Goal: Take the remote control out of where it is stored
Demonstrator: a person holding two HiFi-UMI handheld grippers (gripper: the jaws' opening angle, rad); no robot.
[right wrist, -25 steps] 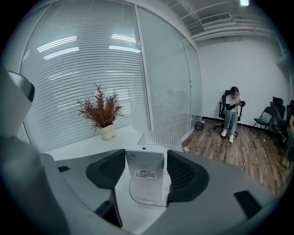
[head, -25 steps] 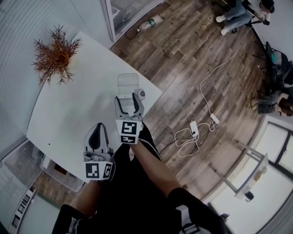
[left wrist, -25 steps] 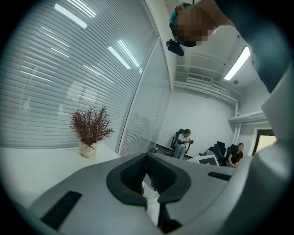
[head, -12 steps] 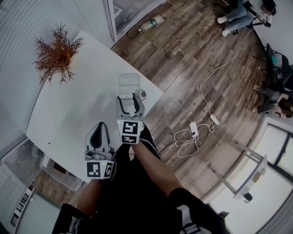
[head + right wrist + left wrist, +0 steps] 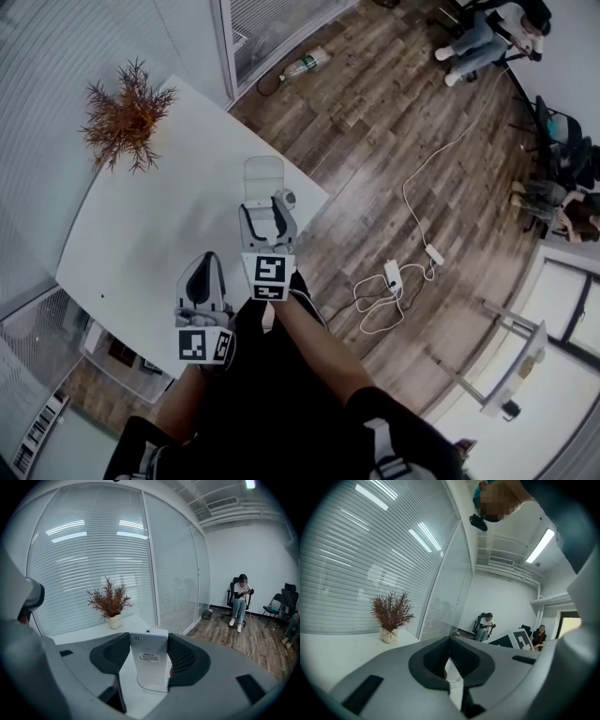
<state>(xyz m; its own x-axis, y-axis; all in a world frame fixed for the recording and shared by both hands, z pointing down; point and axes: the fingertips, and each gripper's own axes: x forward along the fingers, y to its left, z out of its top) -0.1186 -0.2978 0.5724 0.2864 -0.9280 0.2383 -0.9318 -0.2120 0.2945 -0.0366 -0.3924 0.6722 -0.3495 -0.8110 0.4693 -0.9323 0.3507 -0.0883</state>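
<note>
- Pinches the white remote control [image 5: 149, 663] between the right gripper's [image 5: 150, 644] pads.
- Stands upright in a clear stand [image 5: 263, 176] on the white table [image 5: 141, 253], near its edge.
- Holds nothing in the left gripper [image 5: 450, 639], jaws pressed together.

remote: white rectangular plastic remote control [image 5: 149, 644], pale label with dark print
table: plain white table [image 5: 141, 244]
plant: rust-brown dried plant [image 5: 129, 112]
floor: brown wood-plank floor [image 5: 375, 159]

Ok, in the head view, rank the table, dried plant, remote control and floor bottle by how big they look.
Largest to smallest:
1. table
2. dried plant
3. remote control
4. bottle, which lies farther from the camera, so its true size is unsure.
</note>
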